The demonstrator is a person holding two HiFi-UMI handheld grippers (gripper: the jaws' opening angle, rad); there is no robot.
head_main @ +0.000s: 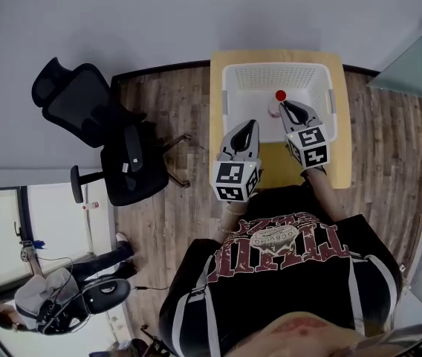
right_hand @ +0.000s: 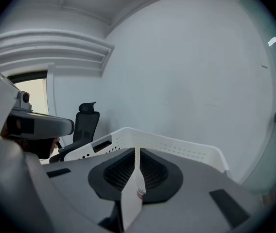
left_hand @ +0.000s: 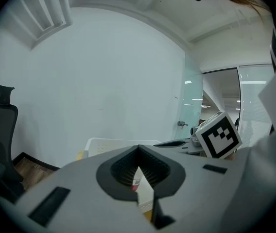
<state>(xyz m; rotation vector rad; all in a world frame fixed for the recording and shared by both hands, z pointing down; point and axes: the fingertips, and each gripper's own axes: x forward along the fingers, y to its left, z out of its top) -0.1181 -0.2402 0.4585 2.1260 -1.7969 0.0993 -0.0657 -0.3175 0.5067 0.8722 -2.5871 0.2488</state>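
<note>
A white perforated basket [head_main: 229, 95] stands on a small wooden table [head_main: 270, 158]. Inside it is a small white bottle with a red cap [head_main: 278, 101]. My right gripper [head_main: 286, 106] reaches over the basket's near rim, tips right beside the bottle, jaws closed together. My left gripper [head_main: 250, 125] hovers at the basket's near left edge, also shut and holding nothing. In the left gripper view the shut jaws [left_hand: 138, 148] leave a thin slit showing the bottle [left_hand: 136, 182], with the basket [left_hand: 104, 143] behind. The right gripper view [right_hand: 137, 150] shows the basket wall [right_hand: 177, 144].
A black office chair [head_main: 107, 140] stands on the wood floor left of the table. Another person sits at the lower left [head_main: 55, 296]. A glass panel [head_main: 419, 58] is at the right, and a plain wall lies behind the table.
</note>
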